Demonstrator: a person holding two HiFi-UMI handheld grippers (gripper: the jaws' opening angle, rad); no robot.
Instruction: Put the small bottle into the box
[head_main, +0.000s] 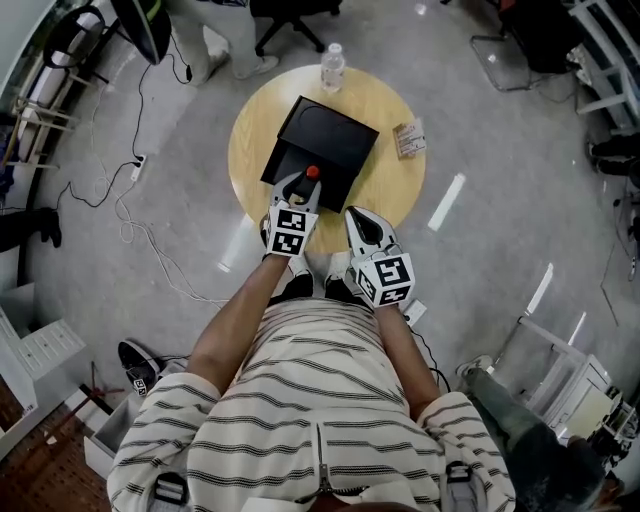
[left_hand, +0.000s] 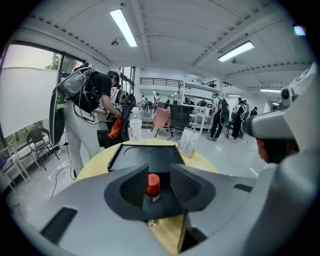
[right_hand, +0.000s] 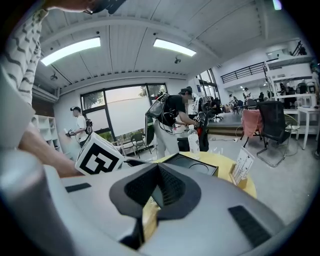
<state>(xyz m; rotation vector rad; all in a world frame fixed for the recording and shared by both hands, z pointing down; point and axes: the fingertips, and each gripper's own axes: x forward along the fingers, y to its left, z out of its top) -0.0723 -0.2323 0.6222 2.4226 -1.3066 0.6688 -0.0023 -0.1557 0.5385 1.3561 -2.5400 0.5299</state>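
The small bottle (head_main: 312, 172) with a red cap stands upright on the near part of the open black box (head_main: 325, 135) on the round wooden table (head_main: 390, 185). My left gripper (head_main: 304, 181) is open and reaches around the small bottle (left_hand: 153, 186), which stands between its jaws close to the left pad, with a gap to the right pad. In the left gripper view the box (left_hand: 150, 152) shows two round recesses beyond the bottle. My right gripper (head_main: 354, 213) hovers at the table's near edge, right of the left gripper (left_hand: 159, 171). The right gripper (right_hand: 159, 173) is shut with nothing in it.
A clear water bottle (head_main: 333, 67) stands at the table's far edge. A small card stand (head_main: 409, 138) sits right of the box. Cables (head_main: 130, 215) trail over the floor at the left. A person (left_hand: 87, 112) bends over beyond the table, beside chairs.
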